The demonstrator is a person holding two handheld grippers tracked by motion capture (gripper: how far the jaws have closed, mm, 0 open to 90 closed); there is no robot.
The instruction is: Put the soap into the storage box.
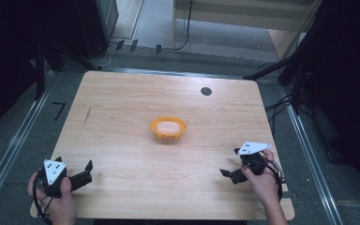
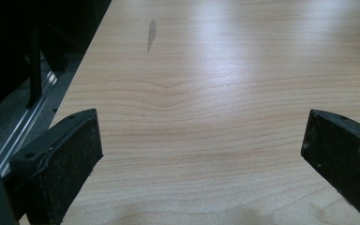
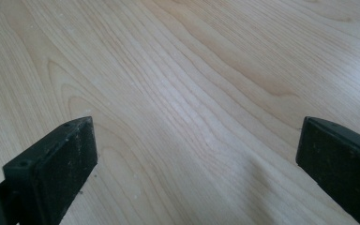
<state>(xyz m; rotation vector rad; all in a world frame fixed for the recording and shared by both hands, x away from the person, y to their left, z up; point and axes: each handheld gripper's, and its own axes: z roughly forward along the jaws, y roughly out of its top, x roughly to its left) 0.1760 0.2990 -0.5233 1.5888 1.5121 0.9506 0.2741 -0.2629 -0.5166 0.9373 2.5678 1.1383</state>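
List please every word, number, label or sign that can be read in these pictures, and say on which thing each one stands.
None: no readable text stands anywhere.
Orange bowl: plain, no print visible.
Grey plates on the left tongs and right tongs: dark dots, no letters.
Table: bare wood grain, one dark round spot, no writing.
Black corner mark on the floor: a shape, not a letter or number.

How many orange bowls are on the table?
1. The orange bowl sits near the middle of the wooden table, far from the left gripper and the right gripper, both open at the near corners. Something pale lies in it.
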